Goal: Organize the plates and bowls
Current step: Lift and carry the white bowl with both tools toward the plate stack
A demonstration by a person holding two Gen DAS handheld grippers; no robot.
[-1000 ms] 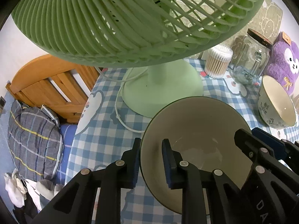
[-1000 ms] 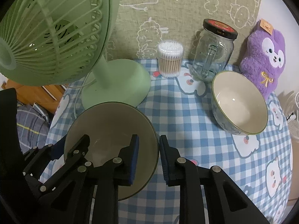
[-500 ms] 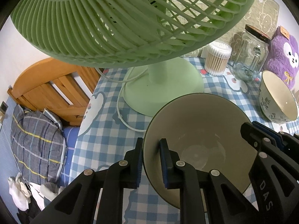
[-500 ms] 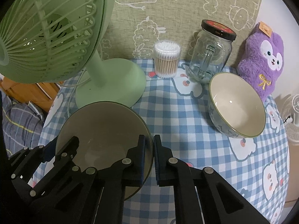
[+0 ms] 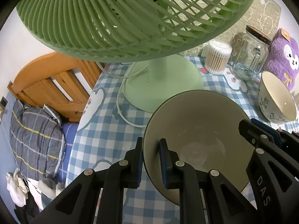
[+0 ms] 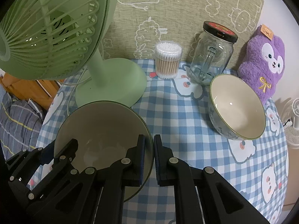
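Blue-and-white checked cloth [image 6: 177,115] covers the round table, and a green fan [image 6: 56,29] stands at its far left edge. Near the front, a wide green-rimmed bowl [image 6: 101,123] is pinched on two opposite sides of its rim. The left gripper [image 5: 150,160] is closed on the left wall, with one pad inside and one outside. The right gripper [image 6: 149,156] is closed on the right wall in the same manner. A grip from both sides is probably chosen so that the wide bowl is kept level when lifted. A second, patterned bowl [image 6: 237,110] stands apart on the right, before a glass jar [image 6: 213,54] and a purple plush toy [image 6: 265,61]; it is judged to be the place for stacking.
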